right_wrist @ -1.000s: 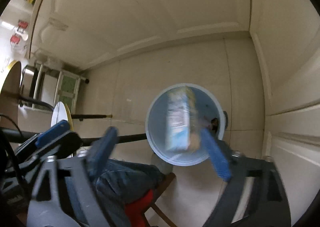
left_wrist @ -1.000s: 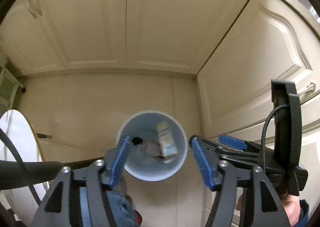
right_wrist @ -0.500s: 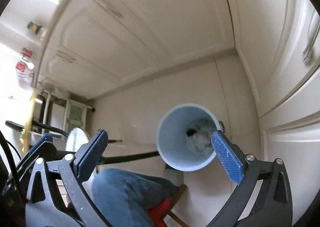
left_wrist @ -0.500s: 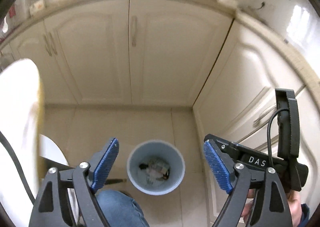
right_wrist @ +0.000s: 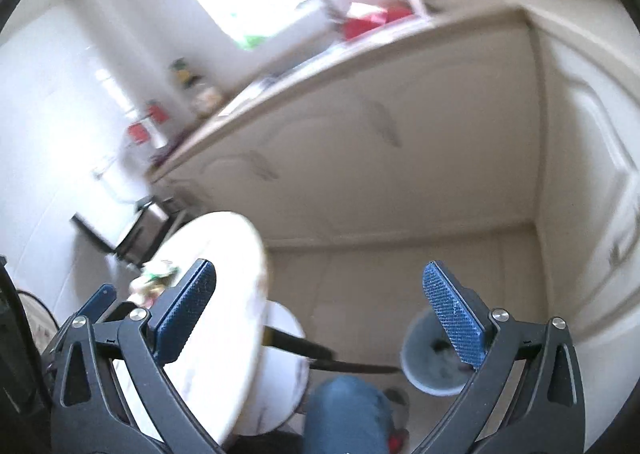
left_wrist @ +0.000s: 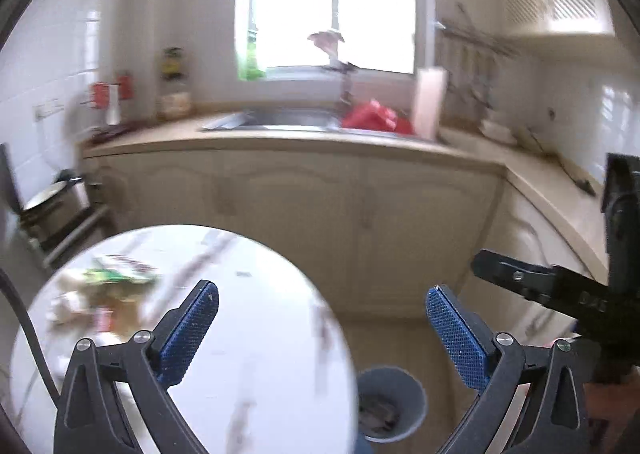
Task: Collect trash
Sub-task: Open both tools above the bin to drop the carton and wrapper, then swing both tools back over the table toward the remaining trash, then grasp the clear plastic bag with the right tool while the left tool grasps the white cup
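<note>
A grey-blue trash bin (left_wrist: 416,394) stands on the floor below and to the right of a round white marble table (left_wrist: 240,334). Something dark and crumpled lies inside it. Blurred trash (left_wrist: 104,290), green, white and red wrappers, lies on the table's far left part. My left gripper (left_wrist: 320,288) hangs over the table's right edge; its jaws are opening, with nothing between them. My right gripper (right_wrist: 318,266) is open and empty, high above the floor. From it the bin (right_wrist: 420,358) sits low right and the trash (right_wrist: 154,282) lies on the table (right_wrist: 224,246) at the left.
Cream cabinets (left_wrist: 320,214) run under a counter with a sink (left_wrist: 280,120) and a red item (left_wrist: 376,118) below a bright window. A second cabinet run (right_wrist: 592,174) closes the right side. A person's knee in jeans (right_wrist: 348,410) is near the bin.
Both views have swung up from looking down into the bin to the table and counter. The carton dropped into the bin. Both sets of jaws spread wider.
</note>
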The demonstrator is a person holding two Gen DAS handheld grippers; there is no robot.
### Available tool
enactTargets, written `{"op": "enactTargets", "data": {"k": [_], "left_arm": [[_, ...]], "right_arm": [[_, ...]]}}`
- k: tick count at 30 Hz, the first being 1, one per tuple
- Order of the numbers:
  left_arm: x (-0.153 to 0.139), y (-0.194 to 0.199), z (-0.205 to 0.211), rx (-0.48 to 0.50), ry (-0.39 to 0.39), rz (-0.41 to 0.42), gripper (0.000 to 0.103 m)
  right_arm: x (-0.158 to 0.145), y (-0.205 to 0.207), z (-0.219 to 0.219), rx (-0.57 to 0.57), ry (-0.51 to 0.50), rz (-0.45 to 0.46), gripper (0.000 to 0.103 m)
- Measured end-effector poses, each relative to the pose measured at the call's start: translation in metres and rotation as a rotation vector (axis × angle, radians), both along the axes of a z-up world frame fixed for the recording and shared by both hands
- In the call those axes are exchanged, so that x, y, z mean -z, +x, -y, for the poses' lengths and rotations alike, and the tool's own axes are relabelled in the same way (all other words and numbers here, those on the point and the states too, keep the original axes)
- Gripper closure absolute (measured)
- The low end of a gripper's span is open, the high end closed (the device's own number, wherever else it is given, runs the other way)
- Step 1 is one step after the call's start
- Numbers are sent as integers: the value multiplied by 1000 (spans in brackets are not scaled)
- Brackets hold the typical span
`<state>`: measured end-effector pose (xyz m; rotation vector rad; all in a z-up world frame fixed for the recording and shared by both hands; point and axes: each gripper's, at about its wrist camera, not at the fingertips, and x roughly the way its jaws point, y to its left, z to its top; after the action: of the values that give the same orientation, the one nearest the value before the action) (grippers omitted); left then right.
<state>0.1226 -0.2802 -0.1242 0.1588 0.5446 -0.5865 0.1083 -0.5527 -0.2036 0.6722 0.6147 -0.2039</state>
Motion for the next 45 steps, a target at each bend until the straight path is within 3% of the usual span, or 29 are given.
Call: {"op": "enactTargets", "data": {"k": [7,13,18,25,35,45], "left_arm": [[-25,-33,-108,-195,-11,71,1],[-38,-65,-177,-346,-22,96,1],[-45,-77,-203,-434,-37,105,1],[-47,-77,-230,-512,-44,92,1],[-23,-29,-249,-555,-19,-26,1],[16,30,-247,-541,50,-137,1]], "right_arm": [[-64,45,-103,-166,-109,94,0],[-88,76,-191,-326,-191,136,0],[-96,90,-248,-426,-236,155,0],[-100,94,-288,-478,-304,171,0],[-60,130,-295,-501,-331,16,0],[23,183,-309,-590,-348,-215,4]]}}
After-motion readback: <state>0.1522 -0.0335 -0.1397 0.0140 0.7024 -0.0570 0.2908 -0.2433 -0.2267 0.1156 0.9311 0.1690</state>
